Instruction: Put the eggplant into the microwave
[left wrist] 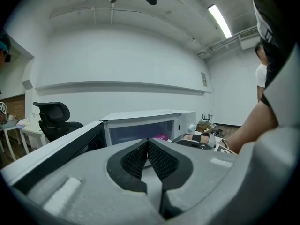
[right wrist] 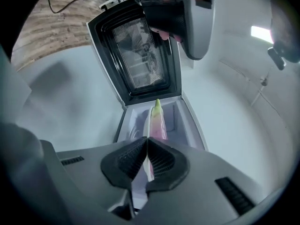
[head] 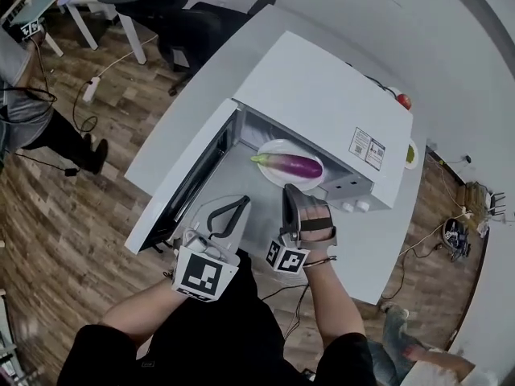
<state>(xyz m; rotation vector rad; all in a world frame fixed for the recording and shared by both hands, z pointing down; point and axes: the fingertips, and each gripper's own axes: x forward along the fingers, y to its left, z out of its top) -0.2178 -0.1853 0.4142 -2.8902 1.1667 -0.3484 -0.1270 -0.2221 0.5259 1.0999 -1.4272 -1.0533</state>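
A purple eggplant (head: pixel 294 166) with a green stem lies on a white plate (head: pixel 269 147) inside the white microwave (head: pixel 322 95). The microwave's door (head: pixel 189 187) hangs wide open to the left. My right gripper (head: pixel 290 190) is shut and empty, with its tips just in front of the plate's near rim. In the right gripper view the eggplant (right wrist: pixel 158 121) and the plate (right wrist: pixel 146 123) show past the tips of that gripper (right wrist: pixel 147 138). My left gripper (head: pixel 241 203) is shut on nothing, beside the right one in front of the opening. Its tips (left wrist: pixel 148 141) touch, and the microwave (left wrist: pixel 140 118) stands ahead of them.
The microwave sits on a white table (head: pixel 173 127) whose edge runs close behind the open door. A black office chair (head: pixel 177 14) stands beyond the table. A person (head: pixel 24 95) is at the far left on the wooden floor. A small red object (head: pixel 404 100) lies behind the microwave.
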